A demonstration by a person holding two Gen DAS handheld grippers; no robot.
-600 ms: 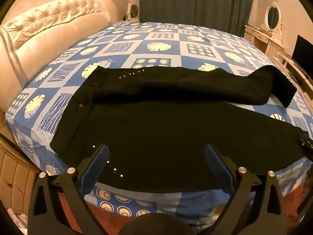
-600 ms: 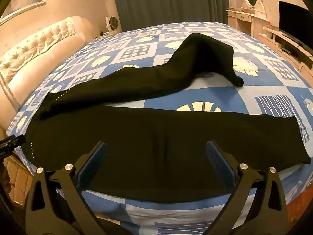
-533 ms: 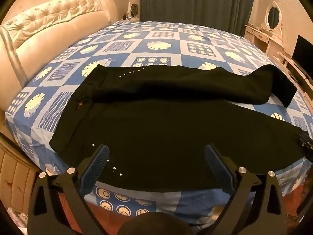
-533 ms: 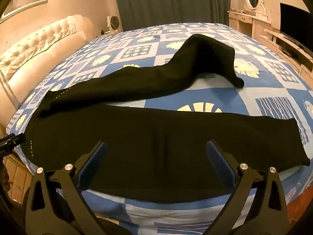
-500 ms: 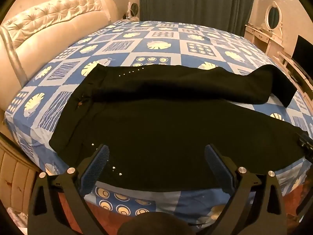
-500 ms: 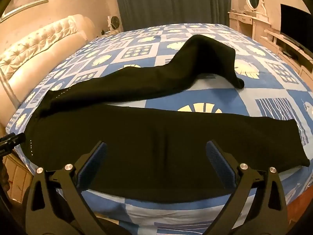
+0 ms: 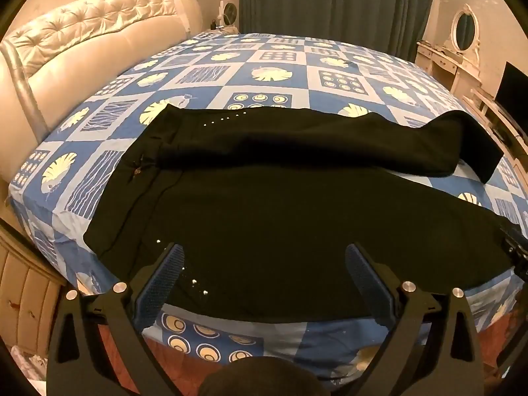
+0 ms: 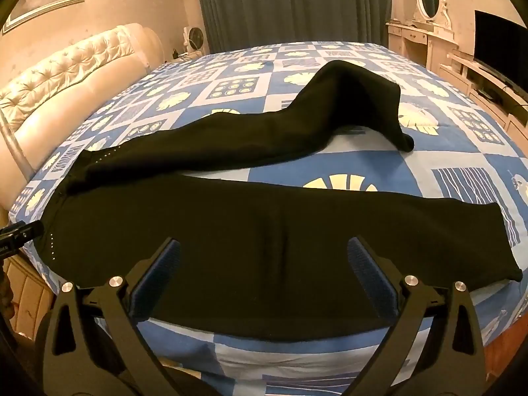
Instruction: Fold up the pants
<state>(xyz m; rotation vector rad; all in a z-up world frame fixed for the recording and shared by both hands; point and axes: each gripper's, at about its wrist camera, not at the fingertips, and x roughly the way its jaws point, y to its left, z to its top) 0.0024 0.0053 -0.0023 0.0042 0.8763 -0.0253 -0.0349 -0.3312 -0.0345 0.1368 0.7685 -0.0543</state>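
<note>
Both grippers hover at the near bed edge, nothing held.
Black pants (image 7: pixel 297 204) lie spread across the blue patterned bedspread (image 7: pixel 274 76), waistband left, far leg bent back at the cuff. Left gripper (image 7: pixel 264 264) and right gripper (image 8: pixel 264 257) jaws spread wide, empty.

Both claws spread wide, above near bed (image 7: pixel 99 194) edge, nothing between fingers. Pants (image 7: pixel 297 217) sprawl across near half of bed: near leg along edge, far leg (image 8: pixel 250 138) angled away with end bunched up. Bare cover beyond pants, toward curtain (image 8: pixel 290 3). Headboard (image 7: pixel 85 52) blocks left side; dresser (image 8: pixel 419 46) stands right, off bed.
</note>
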